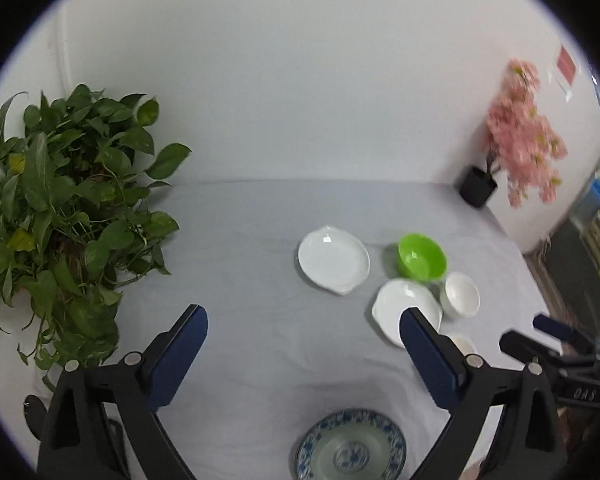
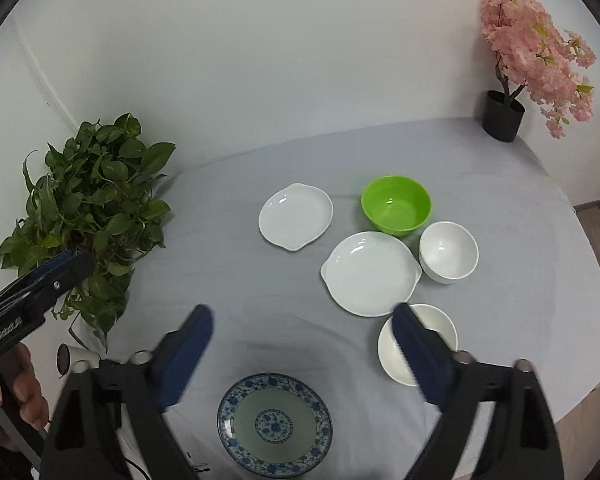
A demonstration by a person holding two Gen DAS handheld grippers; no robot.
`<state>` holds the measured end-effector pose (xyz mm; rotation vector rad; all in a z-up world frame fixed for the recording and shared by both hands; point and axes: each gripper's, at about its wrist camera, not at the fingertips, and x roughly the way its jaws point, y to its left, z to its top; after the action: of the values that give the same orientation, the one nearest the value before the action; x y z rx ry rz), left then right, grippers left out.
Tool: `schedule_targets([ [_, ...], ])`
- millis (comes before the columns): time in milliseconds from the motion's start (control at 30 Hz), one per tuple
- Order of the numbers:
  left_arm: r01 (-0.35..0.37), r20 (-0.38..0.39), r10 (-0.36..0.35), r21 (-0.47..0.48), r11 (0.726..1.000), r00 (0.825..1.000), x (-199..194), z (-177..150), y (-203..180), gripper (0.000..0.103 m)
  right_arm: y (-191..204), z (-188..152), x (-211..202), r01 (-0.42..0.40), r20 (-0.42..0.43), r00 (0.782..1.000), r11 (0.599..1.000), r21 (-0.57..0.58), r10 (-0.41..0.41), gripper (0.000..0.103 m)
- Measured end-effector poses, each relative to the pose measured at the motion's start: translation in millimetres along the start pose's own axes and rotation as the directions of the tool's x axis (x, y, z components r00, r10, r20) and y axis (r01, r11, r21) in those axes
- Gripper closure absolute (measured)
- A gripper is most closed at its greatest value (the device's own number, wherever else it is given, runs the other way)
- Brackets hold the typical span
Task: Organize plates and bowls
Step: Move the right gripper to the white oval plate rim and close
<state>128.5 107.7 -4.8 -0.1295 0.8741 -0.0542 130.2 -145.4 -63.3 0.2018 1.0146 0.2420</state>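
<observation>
On the grey cloth table [image 2: 500,200] lie a blue-patterned plate [image 2: 275,423] at the front, two white eared plates [image 2: 296,216] [image 2: 370,274], a green bowl [image 2: 396,205] and two white bowls [image 2: 449,251] [image 2: 418,344]. My right gripper [image 2: 302,320] is open and empty above the patterned plate. My left gripper [image 1: 304,320] is open and empty; the patterned plate [image 1: 350,446] lies below it, with the white plates [image 1: 334,260] [image 1: 406,312], green bowl [image 1: 422,256] and a white bowl [image 1: 460,294] beyond. The near white bowl [image 1: 462,344] is half hidden behind its right finger.
A leafy green plant [image 2: 92,216] stands at the table's left, also in the left wrist view [image 1: 60,216]. A pink blossom tree in a black pot [image 2: 504,116] stands at the far right corner by the white wall. The table's right edge drops to the floor.
</observation>
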Motion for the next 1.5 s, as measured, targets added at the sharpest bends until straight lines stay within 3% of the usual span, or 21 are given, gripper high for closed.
schedule_targets([
  [100, -0.026, -0.046, 0.026, -0.001, 1.000, 0.999, 17.1, 14.2, 8.1, 0.006, 0.1, 9.2, 4.6, -0.027, 0.005, 1.000, 1.000, -0.008, 0.027, 0.000],
  [300, -0.062, -0.050, 0.062, 0.012, 0.998, 0.997, 44.3, 35.6, 14.4, 0.006, 0.1, 38.9, 38.5, -0.022, -0.042, 0.999, 0.999, -0.030, 0.020, 0.000],
  [733, -0.076, -0.136, 0.078, 0.017, 0.997, 0.988, 156.4, 87.5, 16.8, 0.006, -4.2, 113.6, 174.3, -0.021, -0.197, 0.980, 0.996, -0.089, 0.003, 0.000],
  [867, -0.014, -0.194, 0.016, 0.012, 1.000, 0.981, 203.2, 97.3, 17.6, 0.006, -11.9, 127.1, 226.6, -0.030, -0.267, 0.964, 0.994, -0.109, 0.000, 0.001],
  [1000, 0.092, -0.295, -0.094, -0.021, 0.996, 0.951, 250.5, 100.9, 18.6, 0.006, -21.3, 137.7, 274.9, -0.056, -0.307, 0.951, 0.994, -0.091, 0.025, 0.001],
  [1133, 0.113, -0.374, -0.102, 0.007, 0.994, 0.922, 294.9, 98.3, 19.7, 0.006, -28.8, 144.4, 319.6, -0.047, -0.331, 0.943, 0.998, -0.042, 0.031, 0.001],
  [1367, 0.164, -0.454, -0.196, -0.108, 0.981, 0.869, 356.6, 88.7, 33.8, 0.008, -28.8, 147.9, 382.6, -0.065, -0.366, 0.928, 0.998, 0.016, 0.067, 0.007],
  [1500, 0.206, -0.491, -0.291, -0.220, 0.953, 0.821, 382.9, 80.6, 44.7, 0.026, -30.5, 151.3, 412.9, -0.037, -0.383, 0.923, 0.999, 0.023, 0.042, 0.016],
])
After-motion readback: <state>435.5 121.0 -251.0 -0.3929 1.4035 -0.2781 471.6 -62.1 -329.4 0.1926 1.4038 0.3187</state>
